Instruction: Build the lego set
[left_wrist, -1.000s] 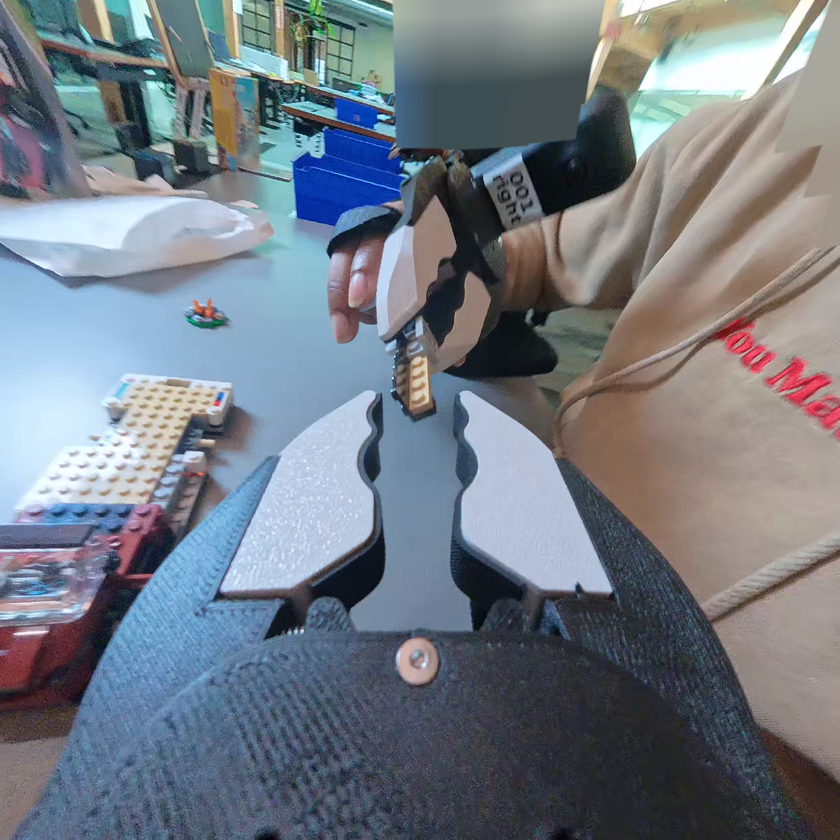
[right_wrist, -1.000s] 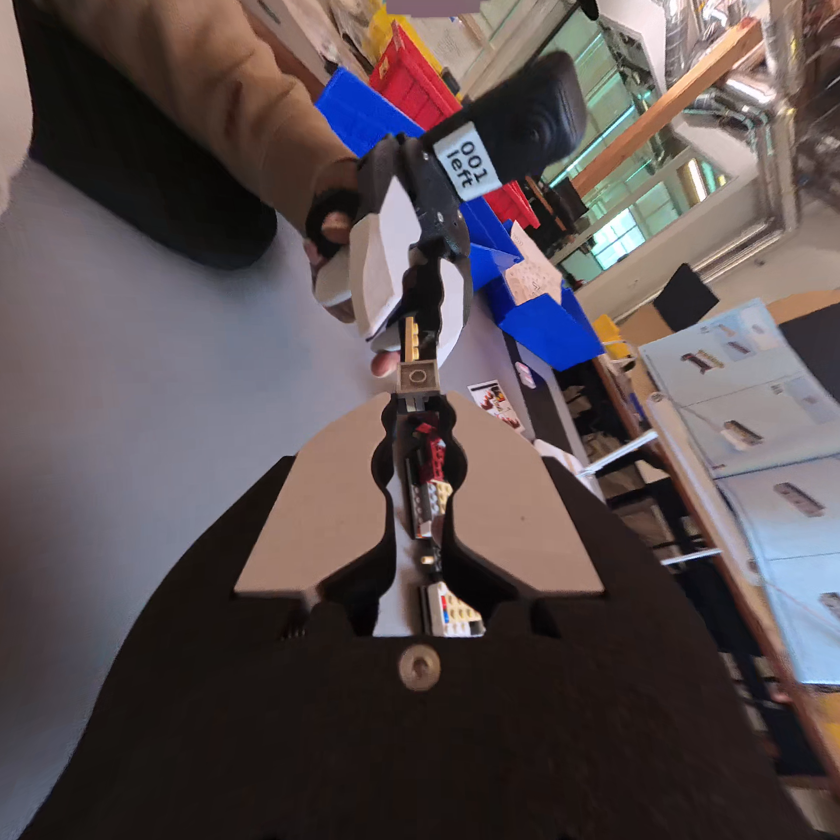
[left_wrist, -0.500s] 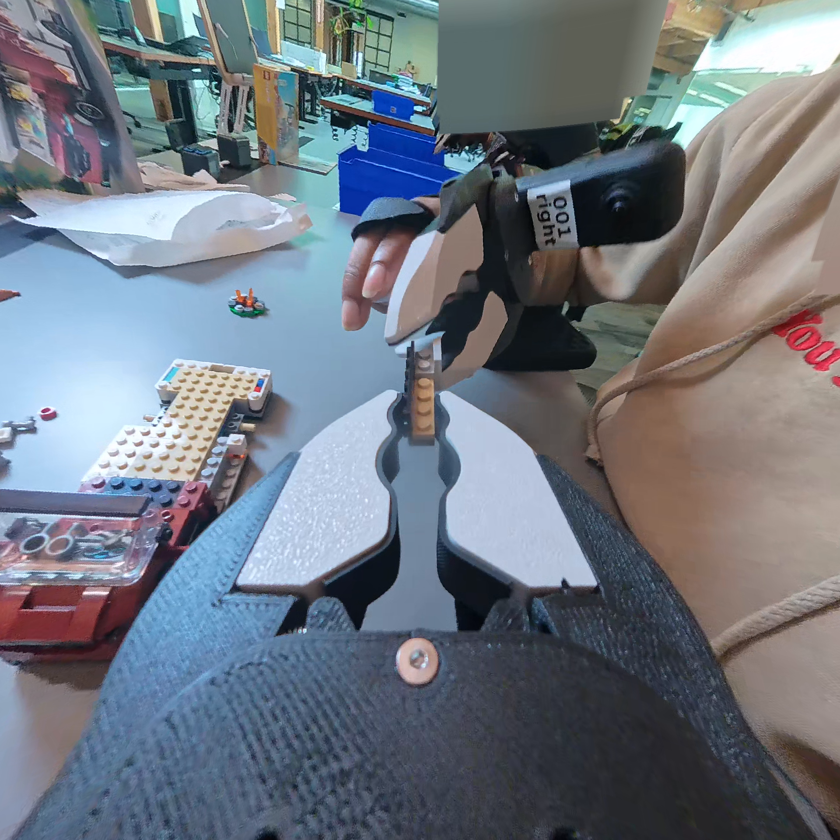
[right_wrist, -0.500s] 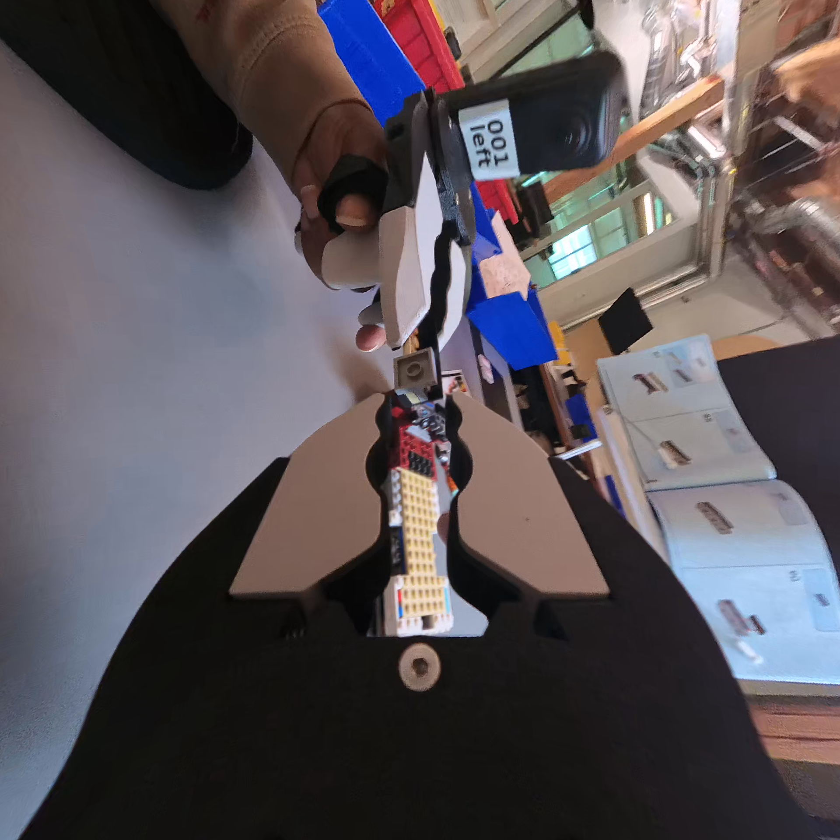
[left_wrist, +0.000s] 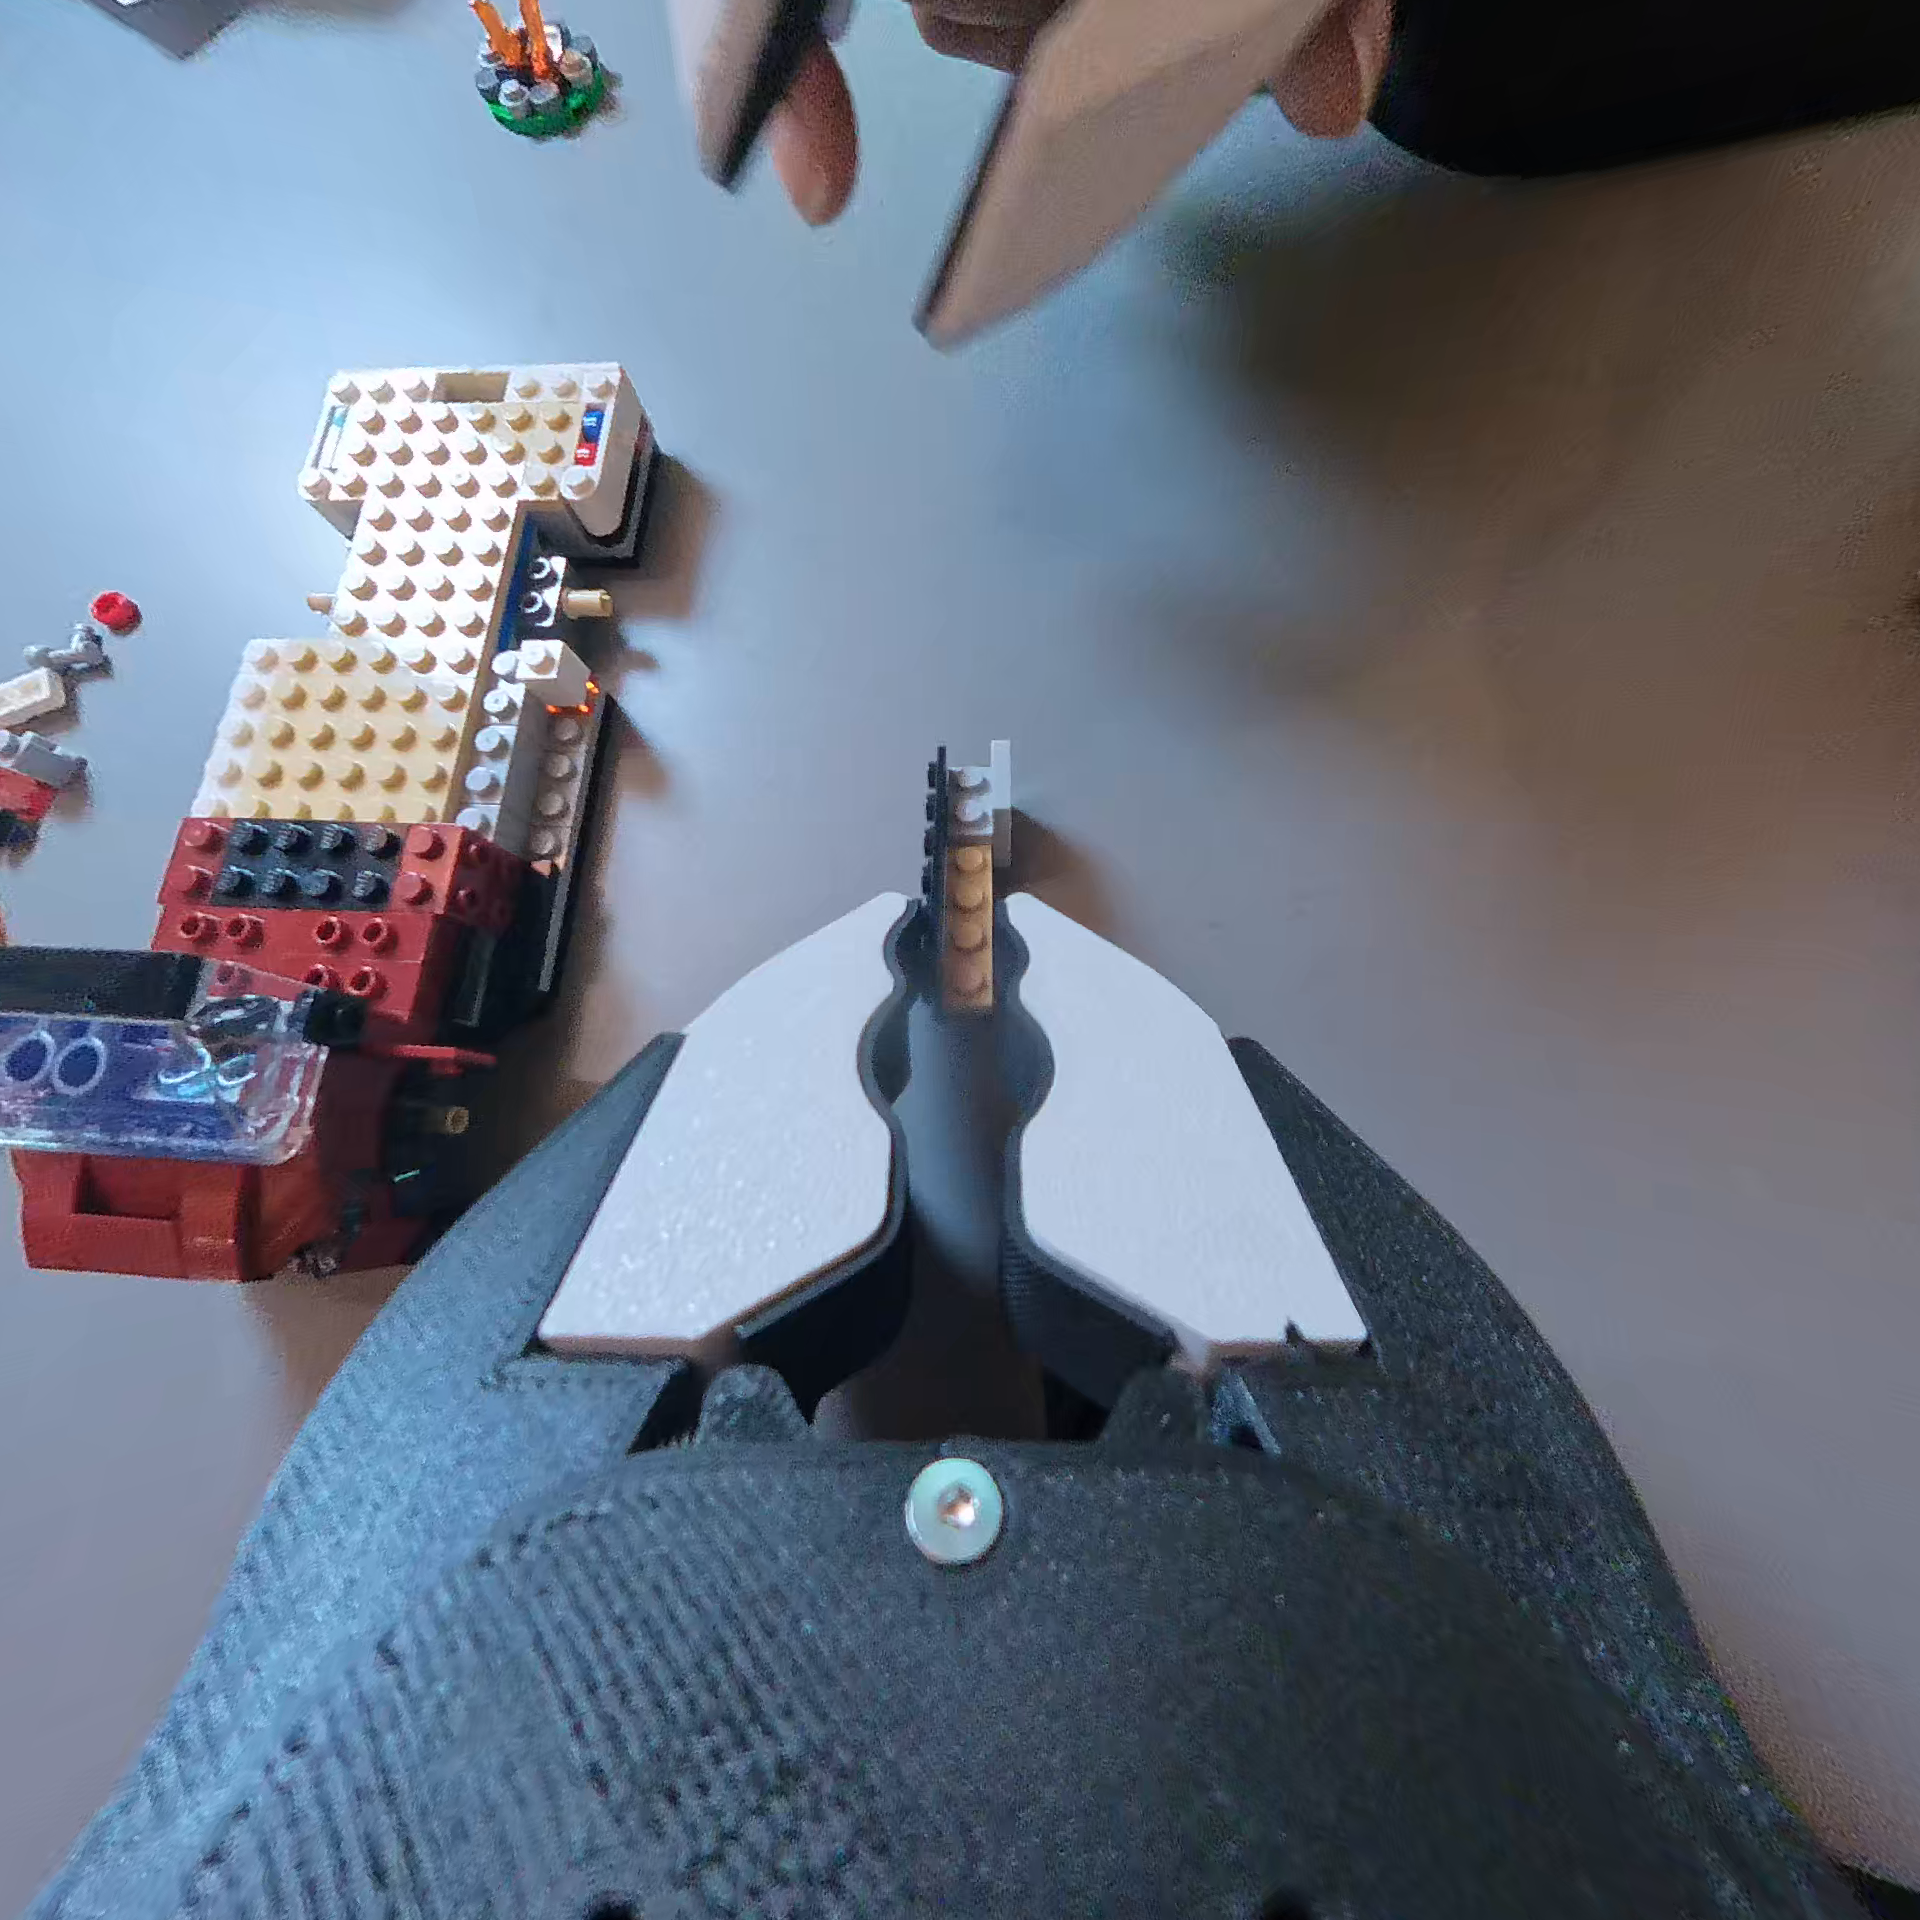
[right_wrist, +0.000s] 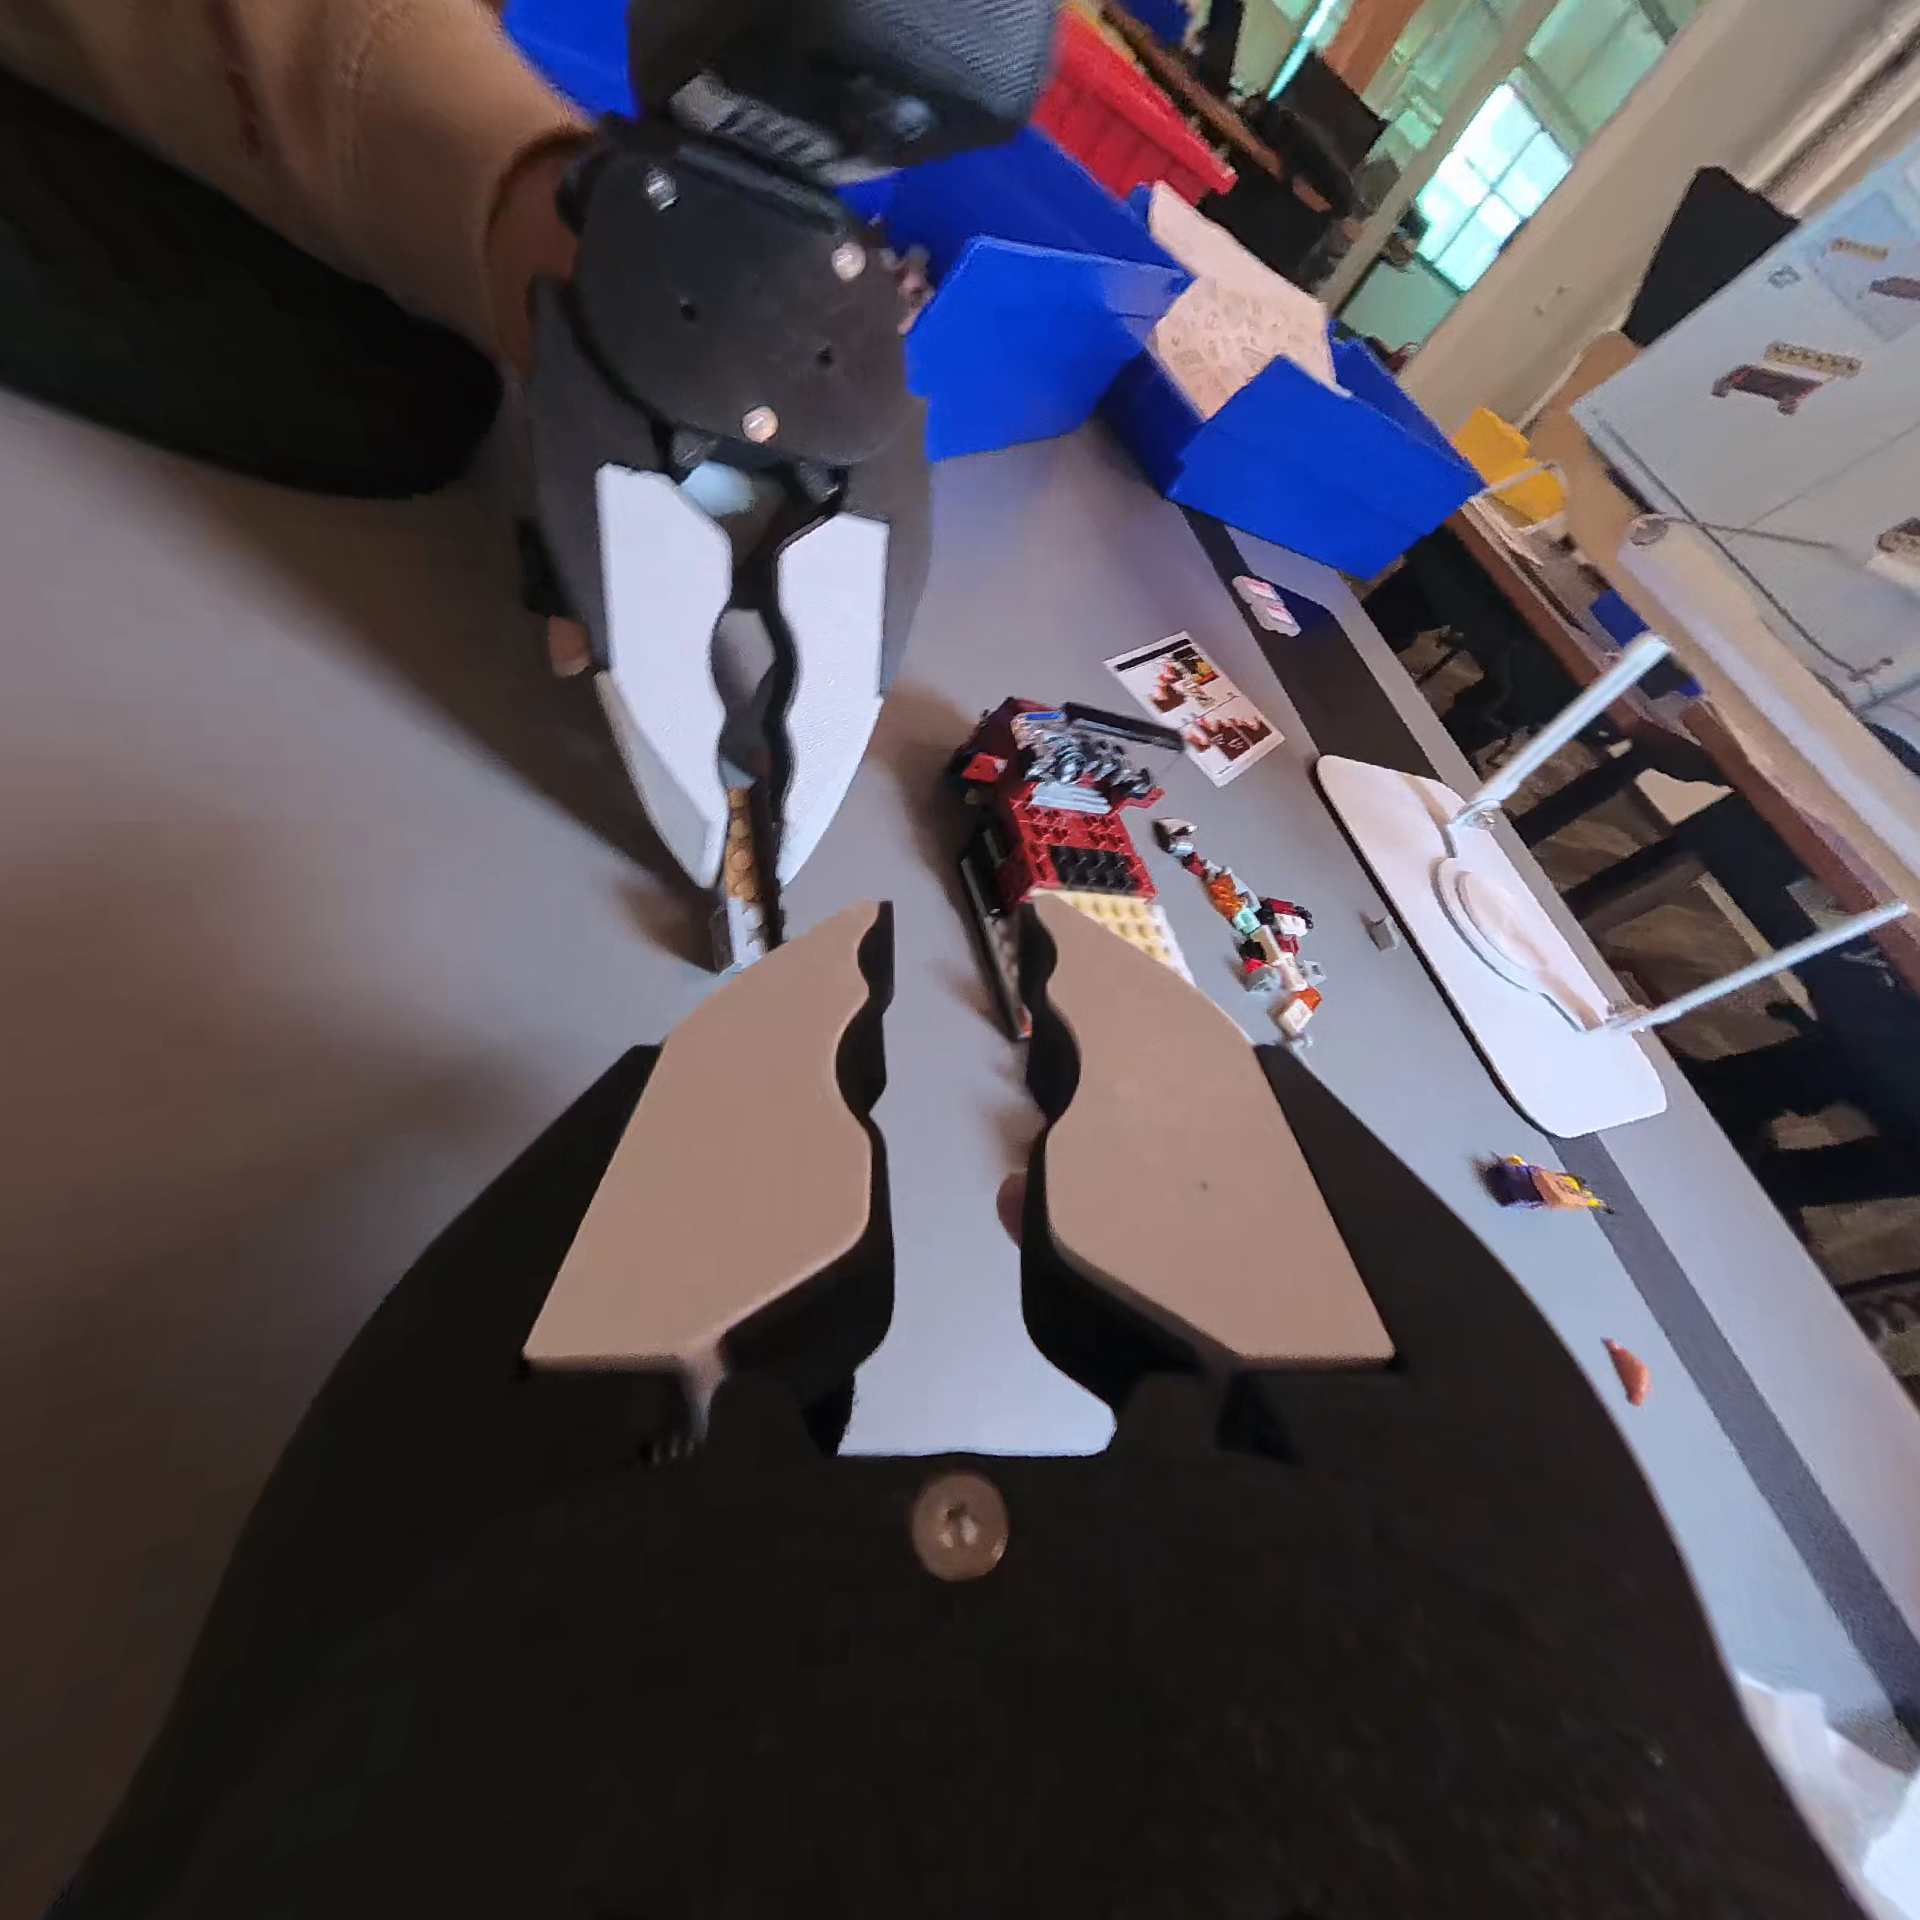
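The left tool (left_wrist: 961, 914) is clamped on a narrow strip of toy bricks (left_wrist: 966, 873): a tan studded plate with a light grey plate at its far end, a black plate along its left side and a white piece on the right. The two white fingers (left_wrist: 790, 1101) press on the strip's near end, and its far end points down at the grey bench (left_wrist: 1247, 644), where it throws a small shadow. The right wrist view shows the same grip from the other side, the strip (right_wrist: 750, 883) sticking out below the left tool's white fingertips (right_wrist: 665, 748). The right tool (right_wrist: 956, 935) is open with nothing between its tan fingers (right_wrist: 748, 1143); only the bench surface shows through the gap. In the left wrist view it appears blurred at the top edge (left_wrist: 997, 208). Just left of the left tool lies a larger brick build (left_wrist: 416, 727) with a tan studded top, a dark red and black section, and a clear piece at its near end. Small loose parts (right_wrist: 1268, 935) lie beside the build, and a small green round piece with orange spikes (left_wrist: 540, 78) sits farther off. Blue bins (right_wrist: 1309, 457), a printed sheet (right_wrist: 1195, 707) and a white stand base (right_wrist: 1496, 956) sit along the bench's far side.
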